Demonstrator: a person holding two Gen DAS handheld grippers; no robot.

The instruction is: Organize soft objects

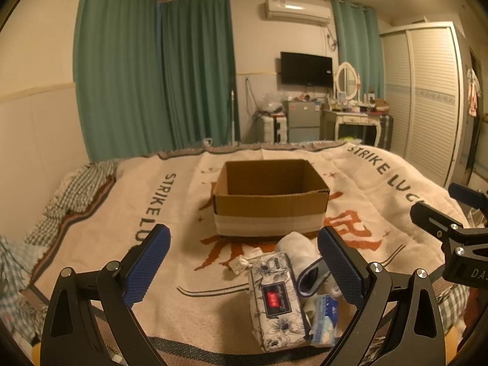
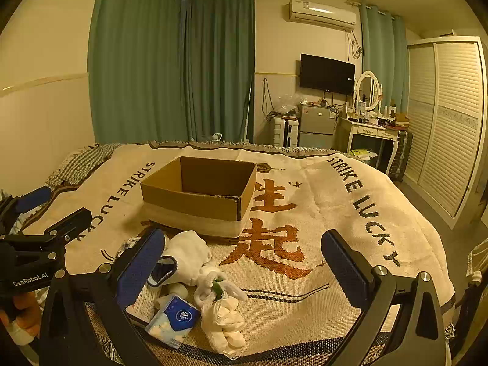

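Note:
An open cardboard box (image 1: 270, 201) (image 2: 198, 195) stands empty on the bed blanket. In front of it lies a pile of soft things: a floral tissue pack (image 1: 276, 300), a small blue tissue packet (image 1: 325, 318) (image 2: 174, 320), a white sock with a dark cuff (image 1: 305, 256) (image 2: 183, 259), a white knotted cloth (image 2: 215, 283) and a crumpled white bag (image 2: 225, 326). My left gripper (image 1: 244, 270) is open above the pile's left side. My right gripper (image 2: 241, 271) is open above the pile's right side. Both are empty.
The cream blanket (image 2: 320, 213) with lettering covers the bed. Checked bedding (image 1: 79, 189) lies at the left edge. Beyond the bed are green curtains, a dresser (image 2: 372, 134), a small fridge (image 2: 315, 125) and a louvred wardrobe (image 2: 448, 116).

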